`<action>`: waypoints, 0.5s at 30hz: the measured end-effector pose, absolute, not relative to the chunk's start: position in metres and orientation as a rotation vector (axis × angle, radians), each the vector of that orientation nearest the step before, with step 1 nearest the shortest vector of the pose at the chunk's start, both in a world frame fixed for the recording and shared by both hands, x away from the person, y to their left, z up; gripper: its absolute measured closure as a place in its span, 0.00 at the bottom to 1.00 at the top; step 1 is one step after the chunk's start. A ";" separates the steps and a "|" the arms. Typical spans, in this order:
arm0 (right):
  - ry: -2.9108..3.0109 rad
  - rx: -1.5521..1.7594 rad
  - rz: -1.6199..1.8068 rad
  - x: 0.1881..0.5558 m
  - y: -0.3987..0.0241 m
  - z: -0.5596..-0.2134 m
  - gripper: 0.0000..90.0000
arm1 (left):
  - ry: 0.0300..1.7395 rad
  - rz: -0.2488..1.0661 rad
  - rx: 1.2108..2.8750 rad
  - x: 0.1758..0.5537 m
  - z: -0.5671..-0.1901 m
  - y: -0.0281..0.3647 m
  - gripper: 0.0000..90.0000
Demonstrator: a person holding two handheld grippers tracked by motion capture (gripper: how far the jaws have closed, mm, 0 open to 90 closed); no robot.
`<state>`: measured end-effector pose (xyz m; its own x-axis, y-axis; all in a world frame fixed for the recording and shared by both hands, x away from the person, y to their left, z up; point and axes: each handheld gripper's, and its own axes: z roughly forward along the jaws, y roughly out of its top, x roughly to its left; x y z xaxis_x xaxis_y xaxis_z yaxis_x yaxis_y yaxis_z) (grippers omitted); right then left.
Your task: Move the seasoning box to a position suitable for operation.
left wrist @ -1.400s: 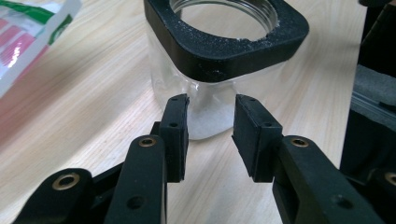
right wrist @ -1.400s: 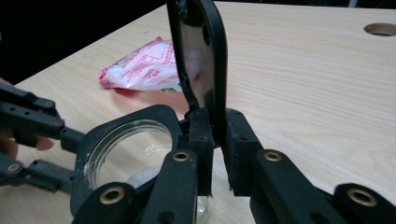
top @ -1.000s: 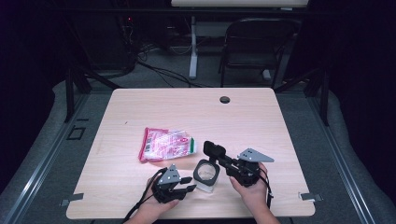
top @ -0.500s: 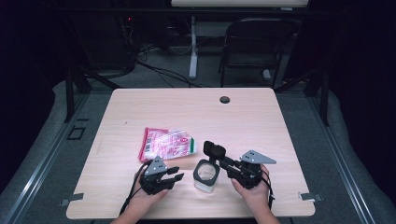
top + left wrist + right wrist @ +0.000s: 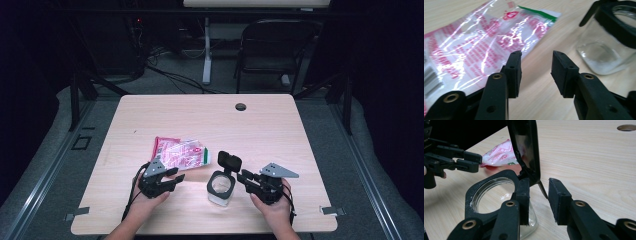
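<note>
Jar (image 5: 220,187) lid (image 5: 229,161) flipped up. Left gripper (image 5: 536,68) jaws apart, empty, near bag (image 5: 179,153). Right gripper (image 5: 537,195) jaws apart beside hinge. Likely next: grasp bag, pour into jar.

Packet (image 5: 474,45) print illegible

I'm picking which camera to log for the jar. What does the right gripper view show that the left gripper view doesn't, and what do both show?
The right gripper view alone shows the jar's raised black lid, the left gripper farther off, and the table's round hole. The left gripper view alone shows the jar's white-dusted bottom and the packet's green edge. Both show the glass jar, the red-printed packet and the wooden table.
</note>
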<state>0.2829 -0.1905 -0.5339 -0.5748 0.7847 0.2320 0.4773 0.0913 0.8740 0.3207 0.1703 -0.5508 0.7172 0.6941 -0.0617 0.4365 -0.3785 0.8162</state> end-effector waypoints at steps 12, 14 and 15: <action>2.051 1.284 1.466 0.276 -0.199 -0.535 0.77 | 0.911 0.423 2.059 0.338 -0.557 0.172 0.54; 2.052 1.286 1.460 0.274 -0.201 -0.535 0.77 | 0.903 0.434 2.072 0.339 -0.558 0.170 0.54; 2.047 1.289 1.462 0.274 -0.201 -0.536 0.77 | 0.901 0.442 2.081 0.340 -0.559 0.169 0.54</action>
